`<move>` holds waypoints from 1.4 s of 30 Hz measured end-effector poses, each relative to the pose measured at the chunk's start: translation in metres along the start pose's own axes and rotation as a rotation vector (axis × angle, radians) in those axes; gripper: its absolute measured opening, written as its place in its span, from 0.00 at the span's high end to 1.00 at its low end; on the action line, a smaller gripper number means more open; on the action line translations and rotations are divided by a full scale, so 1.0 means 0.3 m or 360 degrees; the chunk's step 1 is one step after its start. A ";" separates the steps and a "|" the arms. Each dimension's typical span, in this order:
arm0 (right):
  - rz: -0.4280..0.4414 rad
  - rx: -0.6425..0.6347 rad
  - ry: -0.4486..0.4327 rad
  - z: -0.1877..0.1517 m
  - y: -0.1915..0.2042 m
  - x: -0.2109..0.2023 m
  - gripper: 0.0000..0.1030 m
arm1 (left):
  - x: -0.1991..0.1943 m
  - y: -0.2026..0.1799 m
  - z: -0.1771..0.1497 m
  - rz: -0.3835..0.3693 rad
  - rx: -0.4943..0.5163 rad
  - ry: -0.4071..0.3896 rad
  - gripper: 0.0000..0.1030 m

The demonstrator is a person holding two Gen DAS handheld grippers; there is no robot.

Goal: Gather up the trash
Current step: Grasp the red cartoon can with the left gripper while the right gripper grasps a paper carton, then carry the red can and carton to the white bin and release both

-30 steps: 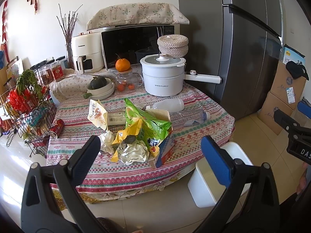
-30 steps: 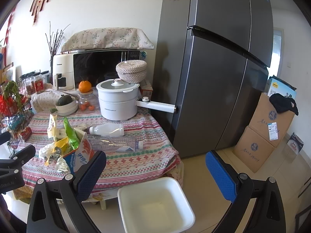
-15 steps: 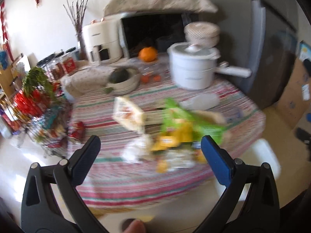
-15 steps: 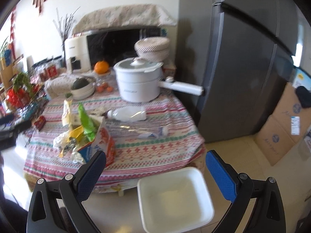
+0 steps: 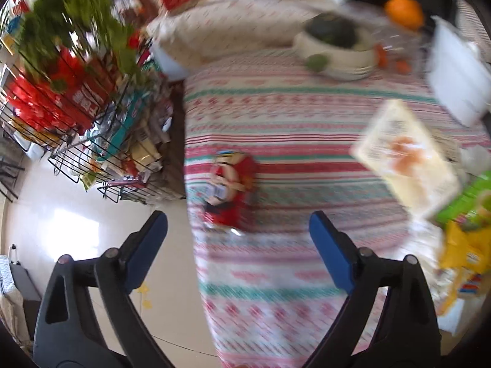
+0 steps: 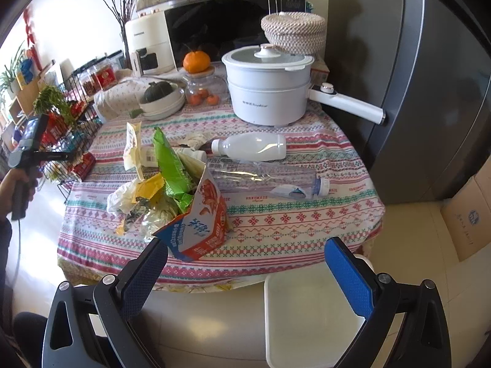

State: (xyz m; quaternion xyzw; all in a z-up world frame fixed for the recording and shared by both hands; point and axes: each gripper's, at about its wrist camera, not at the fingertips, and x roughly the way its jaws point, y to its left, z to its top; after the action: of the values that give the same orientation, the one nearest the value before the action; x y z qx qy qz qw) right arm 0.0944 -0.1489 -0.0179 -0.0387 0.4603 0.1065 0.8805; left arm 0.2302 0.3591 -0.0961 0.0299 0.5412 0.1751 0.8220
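Note:
A crushed red can (image 5: pixel 230 190) lies near the left edge of the striped tablecloth (image 5: pixel 291 128); it also shows in the right wrist view (image 6: pixel 83 163). My left gripper (image 5: pixel 237 239) is open, just short of the can. A trash pile sits mid-table: a blue-orange carton (image 6: pixel 199 224), green wrapper (image 6: pixel 172 165), yellow wrapper (image 6: pixel 147 187), crumpled tissue (image 6: pixel 122 197). A white bottle (image 6: pixel 251 147) and a clear bottle (image 6: pixel 267 179) lie behind it. My right gripper (image 6: pixel 245 263) is open and empty, before the table's front edge. A white bin (image 6: pixel 310 312) stands on the floor below it.
A white pot (image 6: pixel 267 92) with a long handle, a bowl with a squash (image 6: pixel 161 99), a jar topped by an orange (image 6: pixel 199 82) and a microwave (image 6: pixel 227 27) stand at the back. A wire rack (image 5: pixel 76 107) of goods stands left. A grey fridge (image 6: pixel 429 76) and cardboard boxes (image 6: pixel 469 214) are right.
My left gripper has swung left and down, close to the red can; its view is motion-blurred. My right gripper has moved closer to the table, over the bin.

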 end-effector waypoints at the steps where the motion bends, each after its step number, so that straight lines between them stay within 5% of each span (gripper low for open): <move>1: -0.0013 -0.0003 0.0014 0.005 0.003 0.014 0.00 | 0.041 0.011 0.008 -0.0010 -0.0002 0.0031 0.13; 9: -0.0062 -0.0001 0.0098 0.033 0.015 0.123 0.00 | 0.276 0.014 0.057 -0.0080 0.0018 0.0199 0.24; 14: -0.0055 -0.0010 0.0124 0.061 0.026 0.191 0.00 | 0.355 -0.008 0.047 -0.0125 0.0014 0.0281 0.46; 17: 0.0008 -0.0018 0.0127 0.094 0.036 0.224 0.00 | 0.334 -0.049 0.027 -0.0049 0.0061 0.0218 0.47; 24: 0.0116 -0.0084 0.0149 0.192 0.088 0.260 0.05 | 0.201 -0.158 -0.029 -0.0105 0.0053 0.0124 0.47; 27: 0.0166 -0.0031 0.0176 0.243 0.073 0.291 0.17 | 0.144 -0.205 -0.059 -0.0131 0.0064 0.0086 0.47; 34: 0.0375 0.0192 0.0435 0.282 0.005 0.453 0.62 | 0.018 -0.298 -0.130 -0.0216 0.0122 -0.0015 0.47; 38: 0.0370 0.0240 0.0488 0.279 -0.010 0.500 0.86 | -0.072 -0.356 -0.161 -0.0265 0.0143 -0.0076 0.47; 42: 0.0324 0.0276 0.0475 0.281 -0.024 0.511 0.91 | -0.163 -0.398 -0.199 -0.0356 0.0107 -0.0132 0.47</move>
State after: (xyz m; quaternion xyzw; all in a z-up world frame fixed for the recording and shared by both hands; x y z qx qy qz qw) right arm 0.2484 -0.1187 -0.0953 0.0684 0.5948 0.1480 0.7872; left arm 0.1897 0.2231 -0.1064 0.0041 0.5122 0.0627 0.8566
